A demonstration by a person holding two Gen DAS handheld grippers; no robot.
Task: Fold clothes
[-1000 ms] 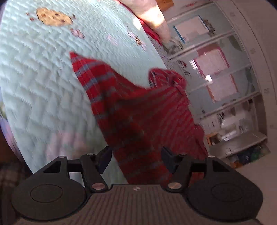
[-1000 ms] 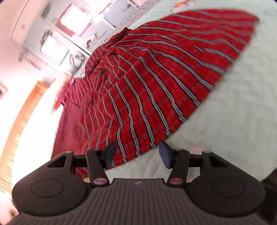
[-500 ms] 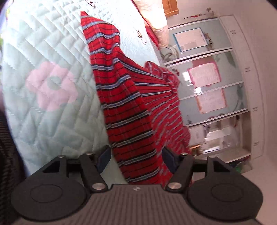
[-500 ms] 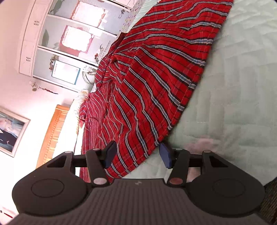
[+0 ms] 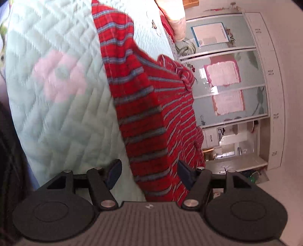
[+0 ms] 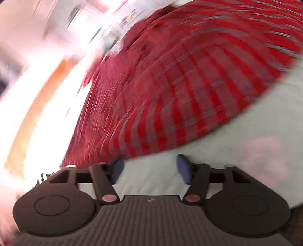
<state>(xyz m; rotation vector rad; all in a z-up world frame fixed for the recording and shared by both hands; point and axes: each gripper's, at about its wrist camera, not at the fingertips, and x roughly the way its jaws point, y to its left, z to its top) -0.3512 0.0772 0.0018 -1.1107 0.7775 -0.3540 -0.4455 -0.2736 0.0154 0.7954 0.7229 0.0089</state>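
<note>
A red striped garment (image 5: 144, 113) lies spread on a pale green quilted bedspread (image 5: 56, 106). In the left wrist view its near hem runs down between the fingers of my left gripper (image 5: 149, 174), which is open and holds nothing. The right wrist view is heavily blurred; the same garment (image 6: 189, 85) fills the upper middle. My right gripper (image 6: 149, 168) is open, with bare bedspread (image 6: 236, 132) between its fingers and the garment's edge just beyond the left fingertip (image 6: 117, 166).
Pink flower patches mark the quilt (image 5: 58, 75). A pillow (image 5: 172, 17) lies at the bed's far end. Glass-fronted white cabinets (image 5: 227, 75) stand beyond the bed. A bright, blurred orange headboard (image 6: 37, 106) shows at the left of the right wrist view.
The left gripper has edged a little closer along the garment's hem. The right gripper has swung quickly, and the garment's edge now lies beyond its fingers instead of between them.
</note>
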